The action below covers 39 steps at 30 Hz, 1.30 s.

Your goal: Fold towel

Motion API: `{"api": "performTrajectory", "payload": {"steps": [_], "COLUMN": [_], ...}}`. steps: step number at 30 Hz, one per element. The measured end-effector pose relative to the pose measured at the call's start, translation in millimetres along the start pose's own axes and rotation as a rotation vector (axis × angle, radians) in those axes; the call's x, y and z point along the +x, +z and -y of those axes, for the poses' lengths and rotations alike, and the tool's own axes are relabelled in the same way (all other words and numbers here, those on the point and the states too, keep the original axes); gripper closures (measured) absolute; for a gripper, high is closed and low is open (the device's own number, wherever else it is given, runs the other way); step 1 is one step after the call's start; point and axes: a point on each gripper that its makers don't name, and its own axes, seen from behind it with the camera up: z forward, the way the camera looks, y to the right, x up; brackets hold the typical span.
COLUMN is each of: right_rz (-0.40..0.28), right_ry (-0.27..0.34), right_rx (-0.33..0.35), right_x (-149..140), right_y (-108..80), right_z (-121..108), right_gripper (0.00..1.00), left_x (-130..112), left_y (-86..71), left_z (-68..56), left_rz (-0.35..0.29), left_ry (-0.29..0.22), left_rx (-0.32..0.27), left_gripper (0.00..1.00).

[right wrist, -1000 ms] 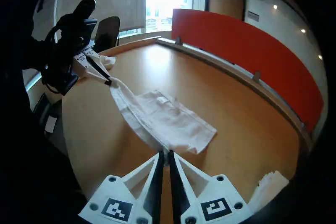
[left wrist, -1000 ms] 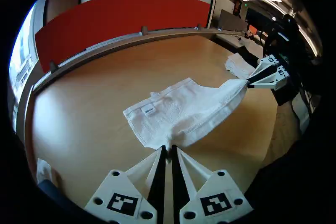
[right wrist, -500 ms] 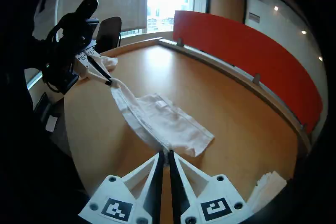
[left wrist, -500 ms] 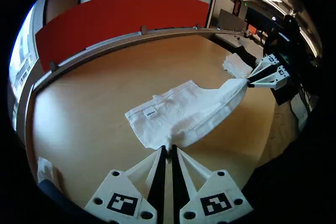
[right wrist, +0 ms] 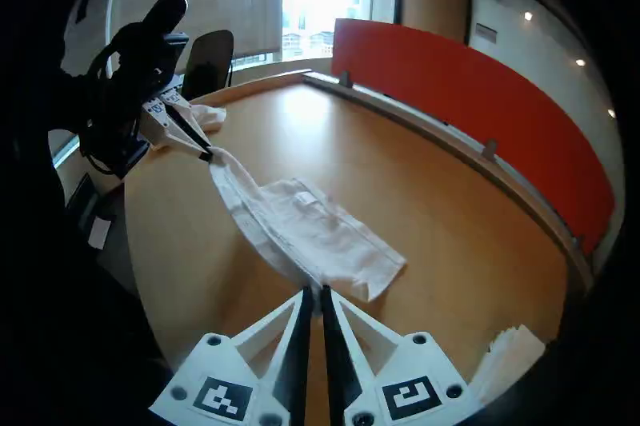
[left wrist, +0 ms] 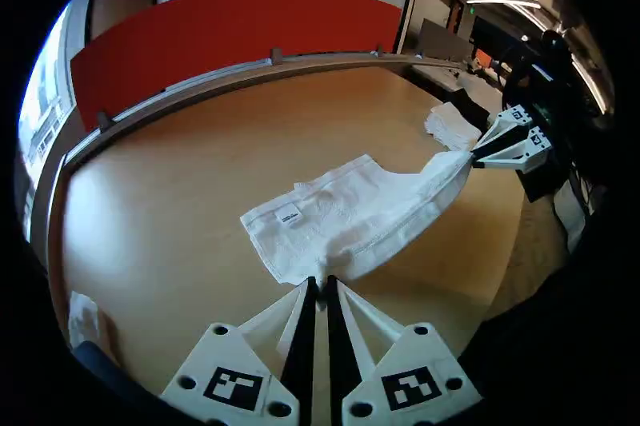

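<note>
A white towel [left wrist: 352,214] with a small sewn label lies partly on the wooden table [left wrist: 200,154], its near edge lifted and stretched between both grippers. In the left gripper view my left gripper [left wrist: 320,282] is shut on one corner, and the right gripper [left wrist: 474,156] holds the far corner at the right. From the right gripper view the same towel [right wrist: 308,230] runs from my right gripper [right wrist: 314,290], shut on its corner, up to the left gripper [right wrist: 206,157] at the upper left, held by a dark-sleeved hand.
A red partition [left wrist: 232,34] lines the table's far edge. A stack of folded white towels [left wrist: 452,124] sits near the right gripper; in the right gripper view it appears as folded towels [right wrist: 512,362] at the lower right. A black chair [right wrist: 206,62] stands by the window.
The towel has slid slightly toward the grippers and its lifted edge sits a little tighter; both grippers keep their hold and have barely moved.
</note>
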Motion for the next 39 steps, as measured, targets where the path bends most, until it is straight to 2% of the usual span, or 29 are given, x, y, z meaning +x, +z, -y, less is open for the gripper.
{"api": "performTrajectory", "payload": {"steps": [12, 26, 39], "right_rz": [0.03, 0.076, 0.1], "right_ry": [-0.026, 0.002, 0.02], "right_rx": [-0.004, -0.005, 0.008], "right_x": [2.3, -7.2, -14.6], "right_y": [15.8, 50.7, 65.4], "right_z": [-15.9, -45.5, -55.4], "right_gripper": [0.9, 0.9, 0.9], "left_x": [5.2, 6.4, 3.5], "left_y": [10.9, 46.9, 63.6], "left_z": [9.2, 26.9, 33.9], "left_rz": [0.007, 0.047, 0.07], "left_ry": [-0.034, -0.083, -0.072], "left_rx": [0.038, 0.083, 0.084], "left_gripper": [0.91, 0.91, 0.91]}}
